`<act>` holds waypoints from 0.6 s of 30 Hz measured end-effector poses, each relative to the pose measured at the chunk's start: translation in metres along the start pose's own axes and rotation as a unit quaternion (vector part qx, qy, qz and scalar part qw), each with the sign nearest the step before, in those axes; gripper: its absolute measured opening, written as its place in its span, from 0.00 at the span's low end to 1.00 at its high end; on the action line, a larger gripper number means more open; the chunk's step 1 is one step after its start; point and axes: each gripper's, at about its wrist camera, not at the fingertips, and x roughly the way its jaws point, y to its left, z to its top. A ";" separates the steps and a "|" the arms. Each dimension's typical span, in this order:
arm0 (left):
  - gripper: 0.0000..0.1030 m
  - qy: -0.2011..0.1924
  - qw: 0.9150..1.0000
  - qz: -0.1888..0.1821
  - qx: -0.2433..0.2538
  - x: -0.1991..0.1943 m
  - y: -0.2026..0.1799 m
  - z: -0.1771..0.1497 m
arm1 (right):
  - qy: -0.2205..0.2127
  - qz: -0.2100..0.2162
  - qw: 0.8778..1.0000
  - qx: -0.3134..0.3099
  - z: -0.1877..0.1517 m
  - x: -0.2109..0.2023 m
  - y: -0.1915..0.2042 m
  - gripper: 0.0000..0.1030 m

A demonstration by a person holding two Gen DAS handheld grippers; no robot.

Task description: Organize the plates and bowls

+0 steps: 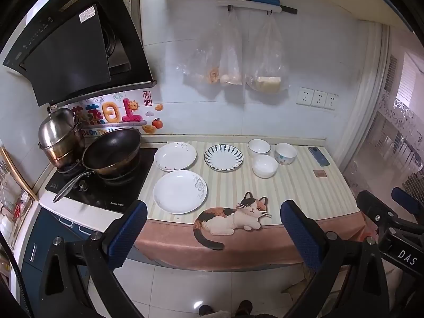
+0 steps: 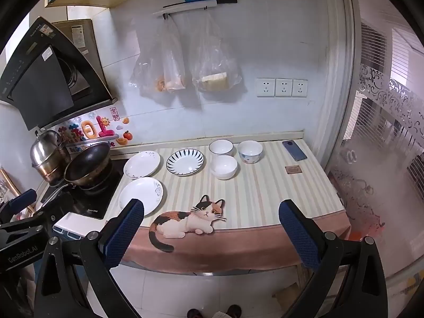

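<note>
Both grippers are held in front of the tabletop (image 1: pixel 291 185), well back from the dishes, and nothing is carried in either of them. The left gripper (image 1: pixel 213 228) is seen with its fingers (image 1: pixel 127 233) spread wide apart; the right gripper (image 2: pixel 210 228) is in the same condition, its fingers (image 2: pixel 124 233) wide apart and holding nothing. In the left view, the right gripper is also seen at the right edge.

On the striped cloth (image 2: pixel 265 185) three plates and three bowls are laid out. A white plate with a grey flower (image 1: pixel 180 192) lies nearest to the front edge, on the left. Behind it a second white plate (image 1: pixel 175 156) is placed just beside the stove (image 1: pixel 106 185). To the right of that one a blue-striped plate (image 1: pixel 223 157) is found — it is apart from both white plates. Further right the bowls are grouped closely: a white bowl with a dark rim (image 1: pixel 259 147) at the back, a spotted bowl (image 1: pixel 285 153) beside it, and a plain white bowl (image 1: pixel 264 166) in front of them, just beside the dark-rimmed one.

A cat picture (image 1: pixel 233 217) is printed on the front of the cloth. A phone (image 2: pixel 294 150) and a small brown square (image 2: pixel 293 169) lie at the right end of the tabletop. On the stove a dark wok (image 1: pixel 111 151) and a steel pot (image 1: pixel 57 137) are standing — the pot behind the wok.
</note>
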 end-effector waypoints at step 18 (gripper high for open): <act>1.00 -0.013 1.000 0.001 -0.010 -0.002 0.009 0.004 | -0.006 0.002 1.000 -0.003 0.000 -0.008 0.010 1.00</act>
